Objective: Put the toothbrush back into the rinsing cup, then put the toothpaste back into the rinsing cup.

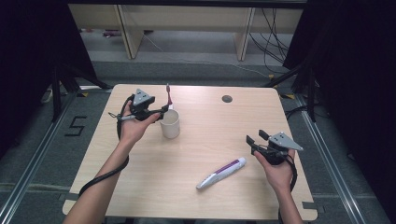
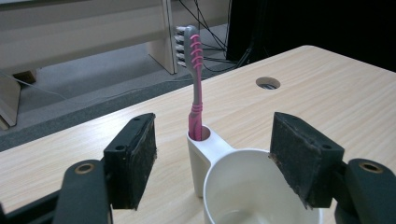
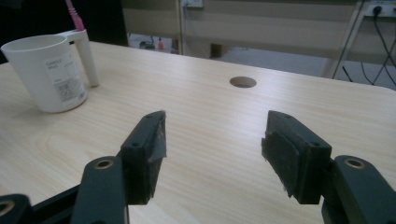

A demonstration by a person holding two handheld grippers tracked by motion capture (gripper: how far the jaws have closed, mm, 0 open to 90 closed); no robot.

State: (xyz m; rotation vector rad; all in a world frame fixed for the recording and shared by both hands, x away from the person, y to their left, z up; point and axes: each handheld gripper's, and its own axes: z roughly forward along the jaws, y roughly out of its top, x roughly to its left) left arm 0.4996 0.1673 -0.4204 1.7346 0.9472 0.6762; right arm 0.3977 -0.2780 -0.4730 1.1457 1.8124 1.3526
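Observation:
A white cup [image 1: 170,124] stands on the left half of the wooden table [image 1: 205,140]. A pink and grey toothbrush [image 1: 168,94] stands upright in the tube-shaped handle of the cup. My left gripper [image 1: 163,110] hovers just left of the cup, open, with nothing between its jaws. In the left gripper view the toothbrush [image 2: 196,88] rises between the open jaws, beyond them, and the cup [image 2: 254,191] sits below. A white and purple toothpaste tube [image 1: 222,172] lies near the front. My right gripper [image 1: 254,139] is held open above the table's right side, empty.
A round cable hole [image 1: 227,99] sits in the table's far middle. In the right gripper view the cup [image 3: 49,70] stands at far left and the hole [image 3: 243,82] lies ahead. Wooden furniture legs [image 1: 126,32] and cables [image 1: 273,42] are on the floor beyond.

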